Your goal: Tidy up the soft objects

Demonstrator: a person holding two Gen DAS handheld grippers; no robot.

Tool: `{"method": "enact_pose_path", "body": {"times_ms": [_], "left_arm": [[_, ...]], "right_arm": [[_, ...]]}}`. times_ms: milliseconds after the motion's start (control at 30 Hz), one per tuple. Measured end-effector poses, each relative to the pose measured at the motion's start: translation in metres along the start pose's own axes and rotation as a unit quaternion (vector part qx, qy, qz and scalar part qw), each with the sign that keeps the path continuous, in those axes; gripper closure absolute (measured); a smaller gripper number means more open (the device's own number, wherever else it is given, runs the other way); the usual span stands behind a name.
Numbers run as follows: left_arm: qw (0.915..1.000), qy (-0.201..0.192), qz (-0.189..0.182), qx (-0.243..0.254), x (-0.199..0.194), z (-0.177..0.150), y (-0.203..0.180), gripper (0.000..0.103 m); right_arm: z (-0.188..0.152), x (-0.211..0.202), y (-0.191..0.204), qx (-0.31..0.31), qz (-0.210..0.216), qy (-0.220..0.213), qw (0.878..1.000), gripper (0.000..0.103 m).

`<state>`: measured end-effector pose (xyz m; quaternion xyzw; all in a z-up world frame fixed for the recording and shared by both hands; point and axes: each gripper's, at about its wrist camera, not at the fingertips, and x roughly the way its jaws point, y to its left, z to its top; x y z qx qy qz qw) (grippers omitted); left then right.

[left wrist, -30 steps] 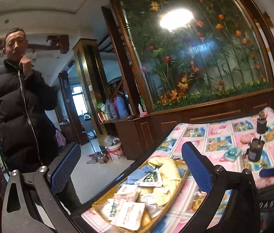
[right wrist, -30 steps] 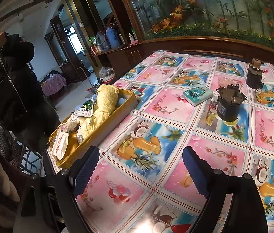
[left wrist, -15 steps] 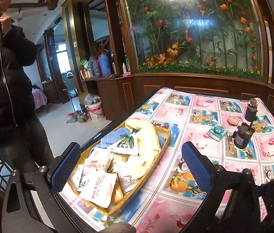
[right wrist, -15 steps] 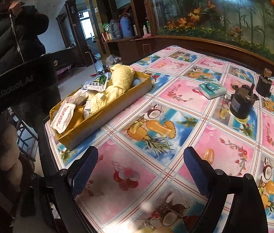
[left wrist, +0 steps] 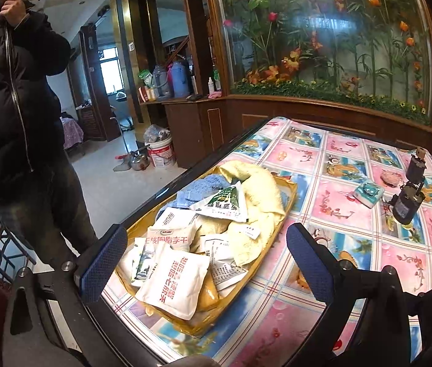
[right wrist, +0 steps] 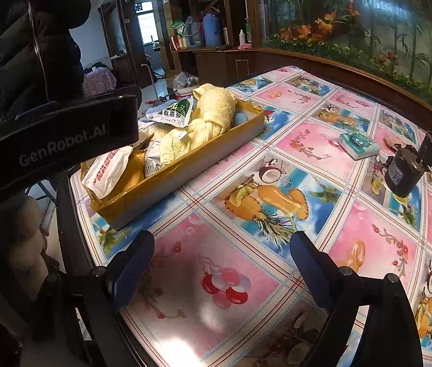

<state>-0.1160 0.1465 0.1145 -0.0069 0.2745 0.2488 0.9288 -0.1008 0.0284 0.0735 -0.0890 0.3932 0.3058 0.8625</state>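
A yellow tray [left wrist: 291, 190] lies at the table's left edge, seen in both views, its side wall [right wrist: 185, 165] facing the right wrist view. It holds a crumpled yellow towel [left wrist: 258, 195] [right wrist: 212, 113], a blue towel [left wrist: 200, 188] and several white packets [left wrist: 176, 281] piled at the near end. My left gripper [left wrist: 206, 263] hovers open over the tray's near end with nothing between its fingers. My right gripper [right wrist: 223, 264] is open and empty above the bare patterned tablecloth, to the right of the tray. The left gripper's black body [right wrist: 53, 146] hides part of the tray in the right wrist view.
A black motor [left wrist: 407, 202] [right wrist: 405, 168] and a small teal box [left wrist: 367, 192] [right wrist: 358, 145] stand at the table's far right. A person in a black jacket [left wrist: 16, 107] stands left of the table. A bucket [left wrist: 160, 153] and a kettle [left wrist: 138, 161] sit on the floor beyond.
My left gripper has tilted down and come closer over the tray, which now fills the space between its fingers. The right gripper has shifted slightly; the left gripper's body has entered its view.
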Motion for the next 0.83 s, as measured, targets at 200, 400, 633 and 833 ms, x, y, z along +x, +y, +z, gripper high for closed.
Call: {"method": "enact_pose_path", "body": {"times_ms": [200,400,633,833], "left_arm": [[0.9998,0.018,0.005,-0.006,0.013,-0.006,0.01,0.0],[0.9995,0.029,0.011,-0.013,0.023,-0.008,0.018,0.0],[0.9989,0.039,0.022,-0.014,0.032,-0.009,0.02,0.0],[0.9976,0.061,0.03,-0.012,0.04,-0.01,0.021,0.0]], "right_arm": [[0.003,0.009,0.009,-0.006,-0.002,0.01,1.0,0.012],[0.007,0.016,0.013,-0.009,0.0,0.016,1.0,0.012],[0.01,0.02,0.016,-0.009,0.004,0.021,1.0,0.012],[0.01,0.023,0.01,0.0,0.004,0.025,1.0,0.012]]}}
